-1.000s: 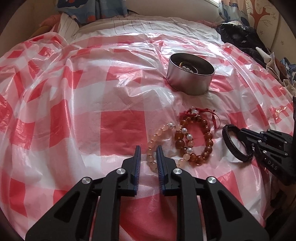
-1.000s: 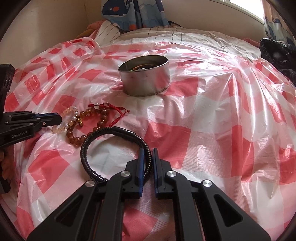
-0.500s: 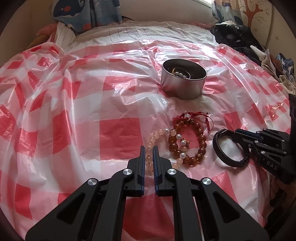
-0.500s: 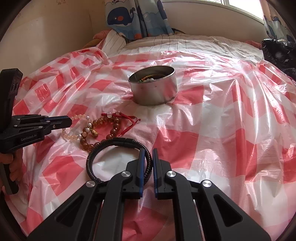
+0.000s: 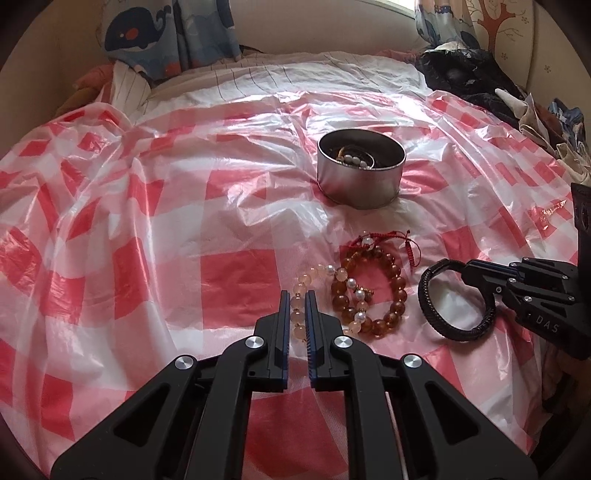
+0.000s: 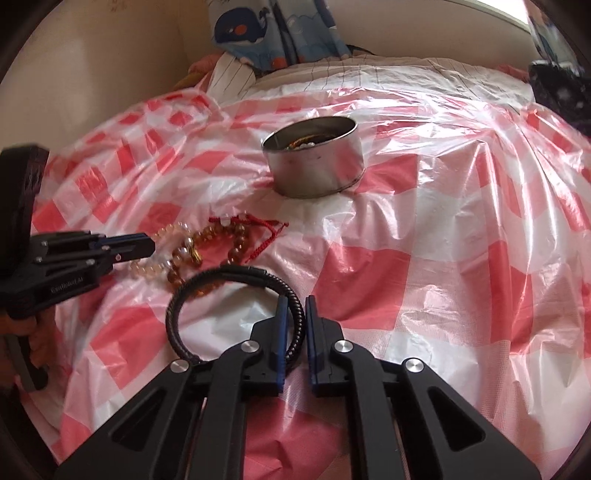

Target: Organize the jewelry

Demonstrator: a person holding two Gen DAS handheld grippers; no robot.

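A pale pink bead bracelet (image 5: pixel 297 314) lies on the red-and-white checked plastic sheet (image 5: pixel 236 280). My left gripper (image 5: pixel 296 299) is shut on its near side, and the same gripper (image 6: pixel 146 245) shows at the left of the right wrist view. An amber bead bracelet (image 5: pixel 397 284) and a red cord bracelet (image 5: pixel 384 236) touch the pale one. To the right, my right gripper (image 6: pixel 295 301) is shut on a black braided bracelet (image 6: pixel 221 275), whose cord runs between its pads. A round metal tin (image 5: pixel 360 184) behind them holds pearls and other jewelry.
The sheet covers a bed with striped bedding (image 5: pixel 295 74) at the back. Dark clothes (image 5: pixel 465 77) are piled at the far right and a whale-print curtain (image 6: pixel 269 33) hangs behind. A person's hand (image 6: pixel 33 332) holds the left gripper's handle.
The left jaws have closed onto the pale bead bracelet. Both cameras have tilted up a little, showing more of the back wall. The right gripper keeps its hold on the black bracelet.
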